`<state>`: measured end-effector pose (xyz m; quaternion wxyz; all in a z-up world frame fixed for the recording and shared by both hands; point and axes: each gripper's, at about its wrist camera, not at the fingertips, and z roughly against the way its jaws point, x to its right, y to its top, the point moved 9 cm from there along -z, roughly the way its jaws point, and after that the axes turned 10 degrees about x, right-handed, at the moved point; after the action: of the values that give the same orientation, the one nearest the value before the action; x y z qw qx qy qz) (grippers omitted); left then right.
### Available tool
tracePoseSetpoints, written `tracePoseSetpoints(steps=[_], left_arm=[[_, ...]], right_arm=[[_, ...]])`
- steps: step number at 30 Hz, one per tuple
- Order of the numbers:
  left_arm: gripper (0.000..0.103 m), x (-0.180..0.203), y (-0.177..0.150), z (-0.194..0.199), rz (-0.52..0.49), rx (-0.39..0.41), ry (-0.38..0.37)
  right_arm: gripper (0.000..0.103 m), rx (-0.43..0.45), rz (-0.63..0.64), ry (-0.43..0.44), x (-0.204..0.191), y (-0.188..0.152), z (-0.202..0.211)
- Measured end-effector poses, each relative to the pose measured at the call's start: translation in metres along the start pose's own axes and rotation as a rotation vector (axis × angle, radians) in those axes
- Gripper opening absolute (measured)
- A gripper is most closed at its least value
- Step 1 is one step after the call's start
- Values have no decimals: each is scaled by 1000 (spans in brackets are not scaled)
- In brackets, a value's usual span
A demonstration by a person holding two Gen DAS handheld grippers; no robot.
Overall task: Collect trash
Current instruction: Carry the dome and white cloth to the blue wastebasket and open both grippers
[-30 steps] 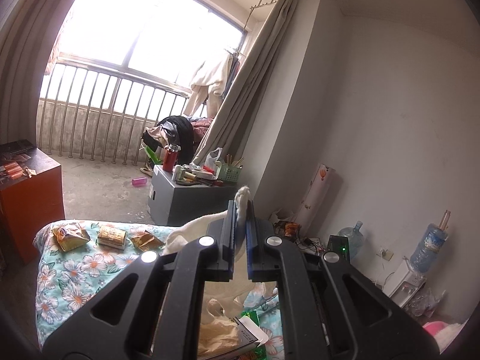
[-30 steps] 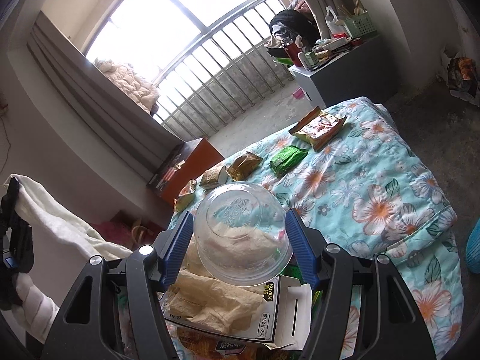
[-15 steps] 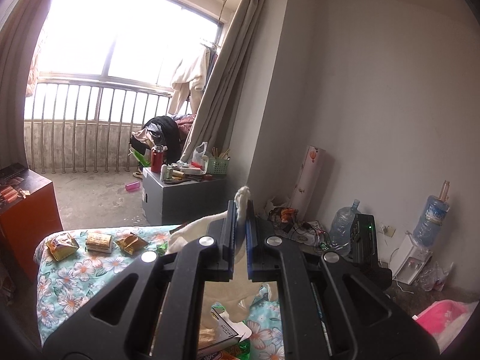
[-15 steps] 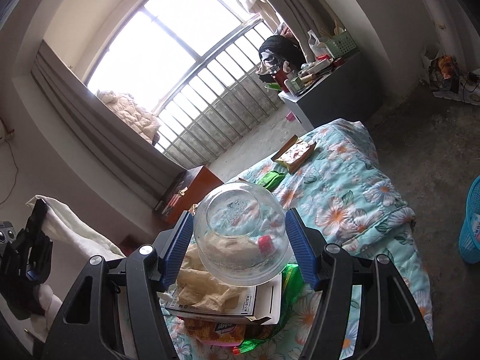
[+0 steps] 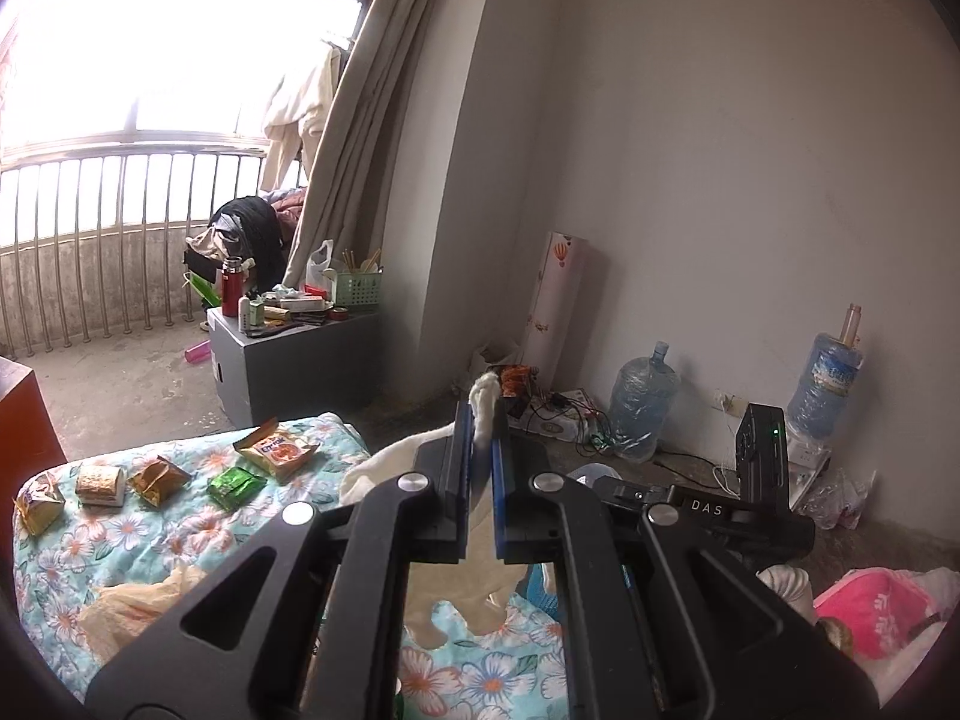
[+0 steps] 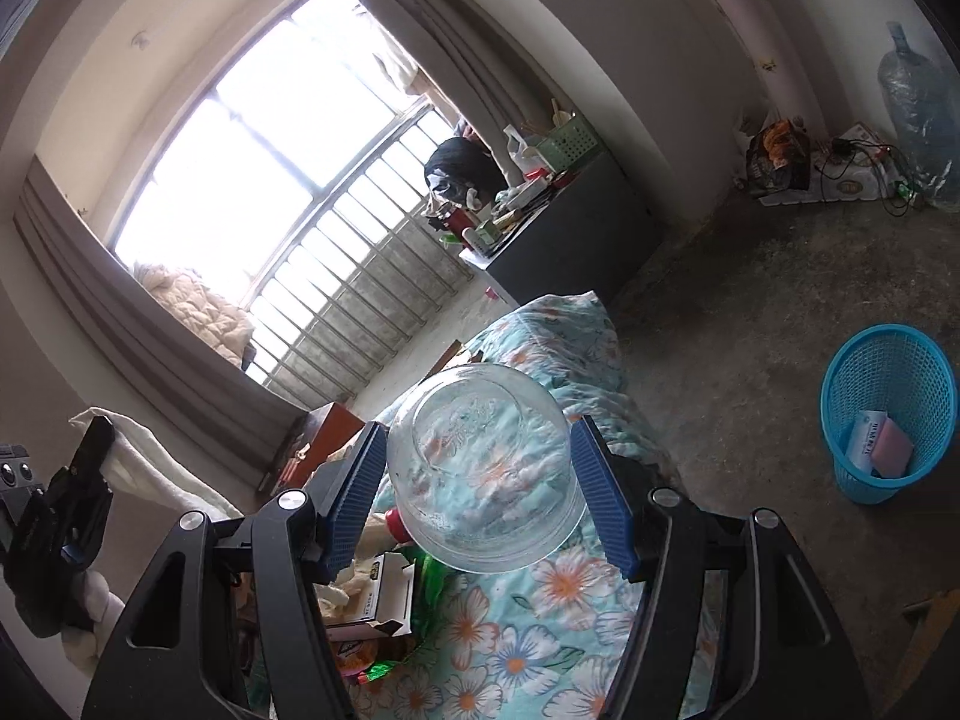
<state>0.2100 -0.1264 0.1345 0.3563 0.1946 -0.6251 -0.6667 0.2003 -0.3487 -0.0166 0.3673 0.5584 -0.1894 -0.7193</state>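
Right wrist view: the right gripper has its blue ribbed pads clamped on either side of a clear plastic cup, a squat, dome-shaped, transparent container with faint raised lettering on its wall, through which the flowered pattern beneath shows. The cup is held in the air above the near end of the floral bedspread. Under the jaws, on the bedspread, lie a white carton, crumpled beige paper and green and pink wrappers. To the right, on the bare concrete floor, stands a blue mesh basket with a few flat packets in its bottom, well apart from the cup. At the far left the left gripper appears, draped with cloth. In the left wrist view, the left gripper has its jaws pressed together on a fold of white cloth, which pokes above the fingertips and hangs down below them. Beyond, a row of snack packets lies across the bedspread, and water bottles stand by the wall.
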Motion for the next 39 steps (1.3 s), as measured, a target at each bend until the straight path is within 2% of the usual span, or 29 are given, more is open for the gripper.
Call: tracePoseSetpoints(steps=[6,10,18,25,34,35,36,37,38,39], left_arm=[[4,37,-20,-52,4,-78,-77],[4,63,-41,-95,29,-159,-136],[4,118,-106,-197,121,-392,-250],[4,171,-175,-283,97,-547,-282],[5,231,-239,-376,18,-627,-298],[11,236,-248,-386,11,-634,-297],[29,238,-257,-397,2,-638,-285],[41,240,-265,-407,-4,-633,-264],[62,239,-272,-415,-12,-626,-241],[64,238,-277,-422,-21,-621,-221]], right_arm=[[62,59,-58,-97,62,21,21],[62,94,-97,-160,103,30,35],[62,136,-212,-294,199,41,52],[62,128,-317,-389,284,42,51],[62,83,-426,-509,384,43,18],[63,81,-441,-523,396,43,12],[63,79,-453,-538,408,44,6],[65,69,-470,-551,421,42,-1],[67,52,-496,-558,435,38,-10],[70,35,-517,-562,447,32,-18]])
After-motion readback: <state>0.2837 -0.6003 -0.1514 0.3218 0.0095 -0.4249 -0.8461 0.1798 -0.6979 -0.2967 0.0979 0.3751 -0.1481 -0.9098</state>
